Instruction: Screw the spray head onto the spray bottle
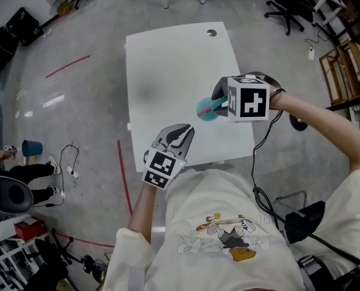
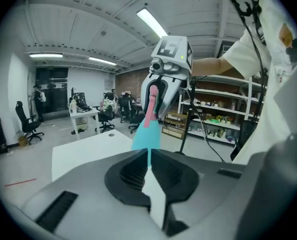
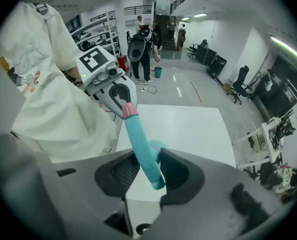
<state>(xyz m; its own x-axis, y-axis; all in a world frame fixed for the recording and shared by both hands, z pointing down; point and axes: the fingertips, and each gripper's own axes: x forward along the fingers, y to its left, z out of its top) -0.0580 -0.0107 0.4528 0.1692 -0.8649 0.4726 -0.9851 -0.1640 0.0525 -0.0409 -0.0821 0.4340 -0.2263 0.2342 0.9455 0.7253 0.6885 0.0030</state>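
- the right tool (image 1: 216, 105) is clamped on the spray head (image 1: 205, 109), a teal piece with pink parts, and holds it in the air above the white worktop (image 1: 180, 59).
- in the right gripper view the round teal part of the spray head sits between this tool's pads, and a long teal limb runs out ahead of the tool to a pink end.
- that pink end lies just in front of the left tool (image 1: 183, 131); whether the two touch i cannot tell.
- the left tool has its jaws together with nothing between them. in the left gripper view the teal piece shows just beyond its tips.
- the two tools point toward each other. the left tool is near the right tool and sits over the worktop's near edge.
- a round hole (image 1: 211, 33) lies at the far edge of the worktop, well away from both tools.
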